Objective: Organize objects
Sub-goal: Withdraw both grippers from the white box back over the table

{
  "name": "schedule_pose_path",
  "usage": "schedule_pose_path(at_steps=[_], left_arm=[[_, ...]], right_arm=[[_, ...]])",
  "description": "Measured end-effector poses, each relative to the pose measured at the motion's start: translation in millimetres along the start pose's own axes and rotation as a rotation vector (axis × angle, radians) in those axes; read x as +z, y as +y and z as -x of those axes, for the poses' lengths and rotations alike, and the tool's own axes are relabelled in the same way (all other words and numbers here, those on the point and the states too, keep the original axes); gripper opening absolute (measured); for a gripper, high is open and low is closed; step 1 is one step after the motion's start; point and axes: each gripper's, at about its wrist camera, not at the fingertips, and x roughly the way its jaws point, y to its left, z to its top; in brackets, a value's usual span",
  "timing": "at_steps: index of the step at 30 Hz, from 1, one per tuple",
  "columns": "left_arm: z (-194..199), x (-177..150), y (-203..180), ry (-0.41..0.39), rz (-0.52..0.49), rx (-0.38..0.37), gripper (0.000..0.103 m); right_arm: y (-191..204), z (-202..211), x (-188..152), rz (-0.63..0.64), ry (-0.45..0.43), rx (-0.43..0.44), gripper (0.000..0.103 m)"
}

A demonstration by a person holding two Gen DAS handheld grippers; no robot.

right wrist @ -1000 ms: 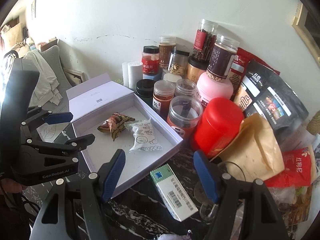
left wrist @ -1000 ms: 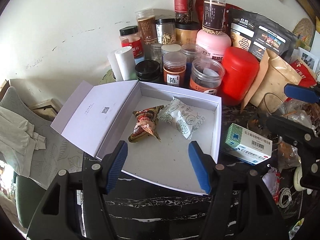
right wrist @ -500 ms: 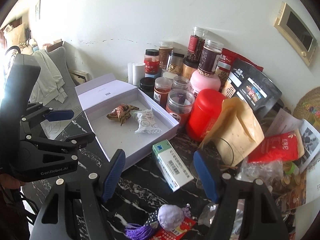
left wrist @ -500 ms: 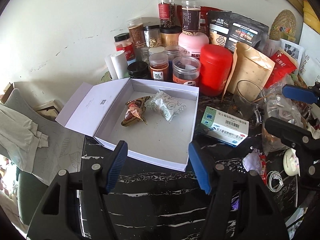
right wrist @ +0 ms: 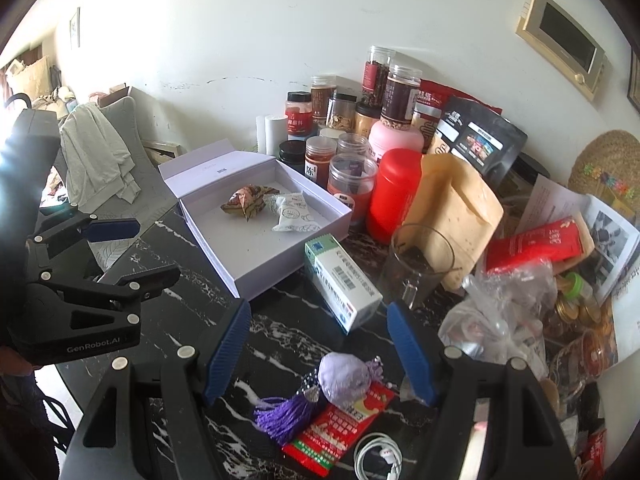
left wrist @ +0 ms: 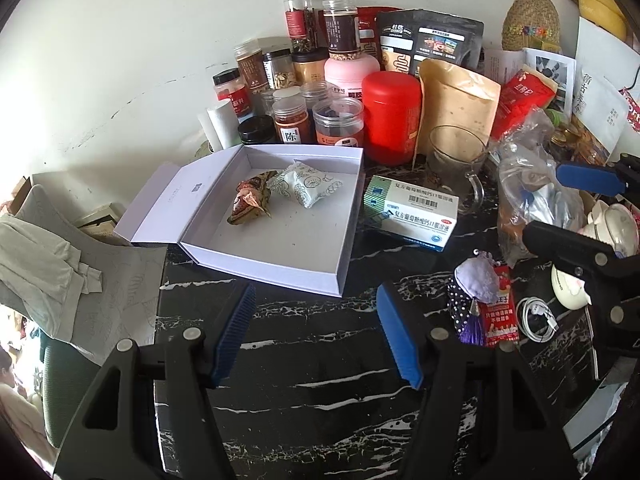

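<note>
An open white box lies on the black marble table, its lid folded out to the left. Inside it lie a brown snack packet and a white patterned packet. Right of the box lies a white and green medicine carton. A purple tasselled sachet rests on a red packet. My left gripper hangs open in front of the box, holding nothing. My right gripper is open above the sachet, also holding nothing.
Jars, a red canister, a kraft pouch and a black bag crowd the back by the wall. A glass mug, a plastic bag, a white cable and papers fill the right. A cloth-draped chair stands left.
Both grippers have drawn back from the box, which now looks smaller and farther. More of the table's front has come into view, with the purple sachet, red packet and cable.
</note>
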Motion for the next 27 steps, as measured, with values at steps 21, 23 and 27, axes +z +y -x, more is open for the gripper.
schedule_pose_path(at_steps=[21, 23, 27], left_arm=[[19, -77, -64, 0.021, -0.077, -0.128, 0.062], [17, -85, -69, 0.026, -0.081, -0.139, 0.062], [16, -99, -82, 0.032, -0.094, -0.153, 0.062]], right_arm=[[-11, 20, -94, -0.08, 0.042, 0.019, 0.071], [-12, 19, -102, -0.086, 0.047, 0.022, 0.071], [-13, 22, -114, -0.091, 0.048, 0.018, 0.071]])
